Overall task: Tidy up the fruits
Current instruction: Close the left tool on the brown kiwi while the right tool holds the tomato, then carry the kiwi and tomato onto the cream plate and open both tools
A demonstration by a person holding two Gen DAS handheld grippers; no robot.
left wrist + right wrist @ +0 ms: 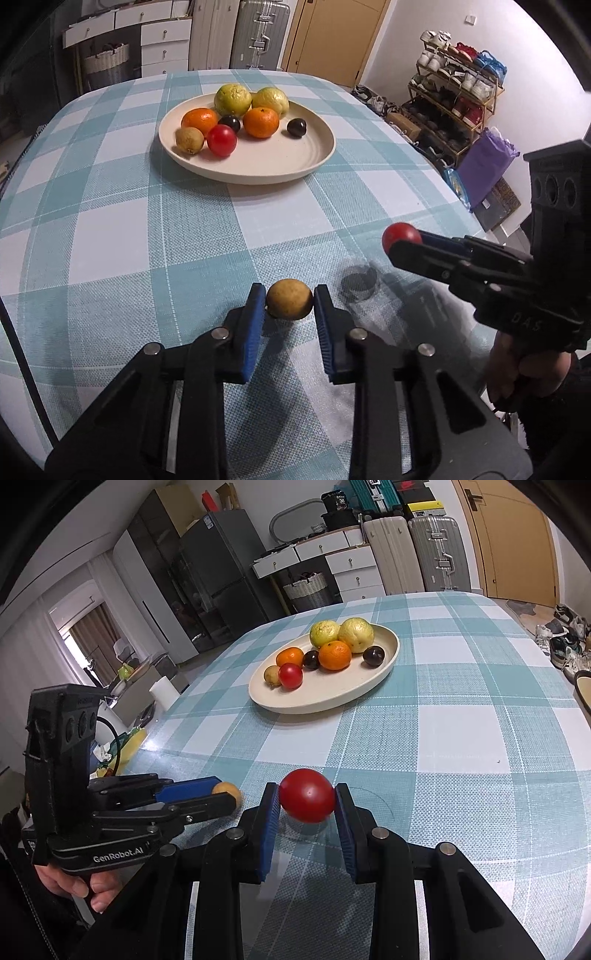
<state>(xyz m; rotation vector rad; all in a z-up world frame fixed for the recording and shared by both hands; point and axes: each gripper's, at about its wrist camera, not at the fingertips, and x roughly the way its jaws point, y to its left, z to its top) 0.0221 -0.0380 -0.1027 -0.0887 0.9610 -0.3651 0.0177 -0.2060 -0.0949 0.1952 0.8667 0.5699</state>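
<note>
- A cream plate [321, 147] sits far out on the table, holding two yellow-green guavas [232, 99], two oranges [260, 122], two dark plums [296, 127], a red tomato [221, 140] and a small brown fruit [190, 140].
- Nothing lies on the cloth between the grippers and the plate; a faint ring-shaped mark [359, 282] shows on the cloth near the right gripper.
- The table wears a teal-and-white checked cloth [147, 229]. Beyond it stand white drawers [166, 37], a silver suitcase [260, 33] and a wooden door [340, 33]; a shoe rack [454, 92] is at far right.
- The left gripper [290, 301] points steeply down at the near edge, its blue pads [255, 306] pressed on either side of a brown round fruit [290, 303] resting on the cloth.
- The right gripper [307, 797], angled down to its right, clamps a red tomato [307, 795] between its pads, lifted just above the cloth.
- A hand [85, 884] grips the left gripper's handle.
</note>
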